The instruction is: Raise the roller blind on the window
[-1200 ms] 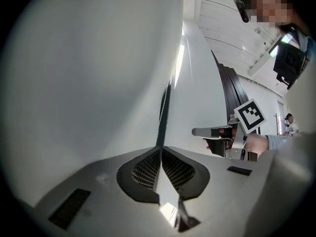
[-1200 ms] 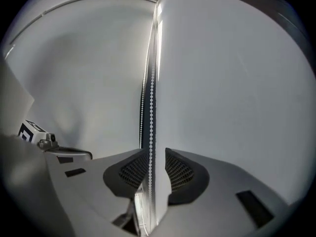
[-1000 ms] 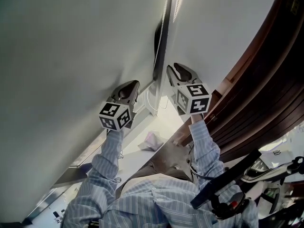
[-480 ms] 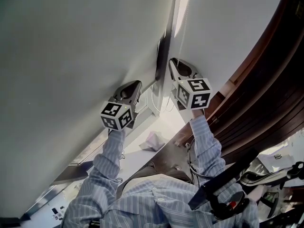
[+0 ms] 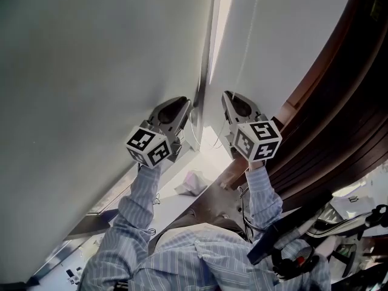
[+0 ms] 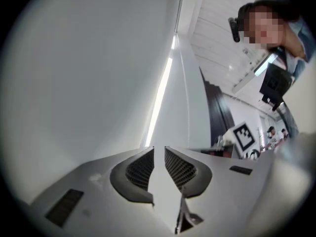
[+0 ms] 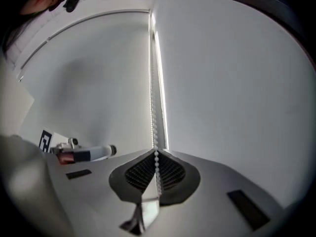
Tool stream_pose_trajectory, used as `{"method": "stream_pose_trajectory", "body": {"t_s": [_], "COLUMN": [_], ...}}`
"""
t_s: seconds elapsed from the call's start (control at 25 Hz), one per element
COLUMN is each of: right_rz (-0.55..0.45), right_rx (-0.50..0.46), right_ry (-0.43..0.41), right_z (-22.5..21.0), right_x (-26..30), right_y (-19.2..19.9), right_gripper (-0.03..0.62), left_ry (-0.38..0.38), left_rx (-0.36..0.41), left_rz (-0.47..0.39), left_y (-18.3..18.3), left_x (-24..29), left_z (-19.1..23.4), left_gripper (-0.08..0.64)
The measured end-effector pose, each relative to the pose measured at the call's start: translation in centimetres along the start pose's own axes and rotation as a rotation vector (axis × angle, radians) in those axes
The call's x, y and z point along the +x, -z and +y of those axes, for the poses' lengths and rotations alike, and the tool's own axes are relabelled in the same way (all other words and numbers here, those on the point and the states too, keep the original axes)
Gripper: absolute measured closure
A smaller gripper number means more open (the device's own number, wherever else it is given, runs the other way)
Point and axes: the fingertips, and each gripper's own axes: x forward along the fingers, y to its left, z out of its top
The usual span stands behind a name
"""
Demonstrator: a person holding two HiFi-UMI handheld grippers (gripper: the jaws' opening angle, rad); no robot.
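Right claw (image 7: 156, 154): pinching the bead chain (image 7: 153, 102) just beside the roller blind (image 7: 232, 83).
Left claw (image 6: 159, 150): opening, nothing between its jaws.
Progress: probably mid-haul; the blind hangs low, so most of the raising is left.

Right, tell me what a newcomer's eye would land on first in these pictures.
The right gripper, grey with a black-and-white marker cube, is clamped on the thin white bead chain. The chain hangs beside the bright slit between the pale grey roller blinds. Next to it, the matching left gripper is opening its jaws, with nothing between them.
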Motion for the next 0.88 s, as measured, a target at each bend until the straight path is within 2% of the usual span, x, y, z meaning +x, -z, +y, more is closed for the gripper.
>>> {"method": "stream_pose_trajectory", "body": {"t_s": [0.08, 0.12, 0.2, 0.28, 0.4, 0.52, 0.56, 0.6, 0.76, 0.88], "right_rz": [0.020, 0.026, 0.035, 0.048, 0.064, 0.078, 0.082, 0.085, 0.080, 0.038], "right_rx": [0.062, 0.087, 0.114, 0.114, 0.106, 0.102, 0.102, 0.102, 0.088, -0.011], "right_ry": [-0.027, -0.039, -0.050, -0.050, -0.058, -0.070, -0.073, -0.076, -0.064, 0.018], "right_z": [0.0, 0.1, 0.2, 0.4, 0.9, 1.2, 1.2, 1.3, 1.4, 1.0], "right_x": [-0.5, -0.7, -1.0, -1.2, -1.0, -1.4, -1.6, -1.9, -3.1, -4.8], "right_y": [1.0, 1.5, 2.2, 2.8, 3.4, 3.9, 4.0, 3.9, 3.8, 3.1], "right_gripper": [0.588, 0.589, 0.588, 0.588, 0.589, 0.588, 0.588, 0.589, 0.588, 0.583], "left_ry": [0.129, 0.190, 0.282, 0.324, 0.353, 0.398, 0.403, 0.402, 0.371, 0.316], "left_rx": [-0.033, -0.046, -0.050, -0.014, 0.020, -0.034, -0.037, -0.030, -0.019, 0.010], "left_rz": [-0.043, -0.047, -0.038, -0.022, -0.007, -0.028, -0.033, -0.035, -0.005, 0.034], "left_y": [-2.7, -3.9, -6.0, -7.1, -7.7, -8.4, -8.7, -8.9, -8.8, -7.3], "left_x": [1.9, 3.0, 5.3, 7.6, 9.9, 10.4, 10.3, 10.3, 10.3, 9.9], "left_z": [-3.0, -4.4, -6.7, -8.1, -8.8, -10.0, -10.4, -10.6, -10.9, -10.2], "left_gripper": [0.438, 0.414, 0.391, 0.390, 0.391, 0.400, 0.444, 0.541, 0.551, 0.552]}}
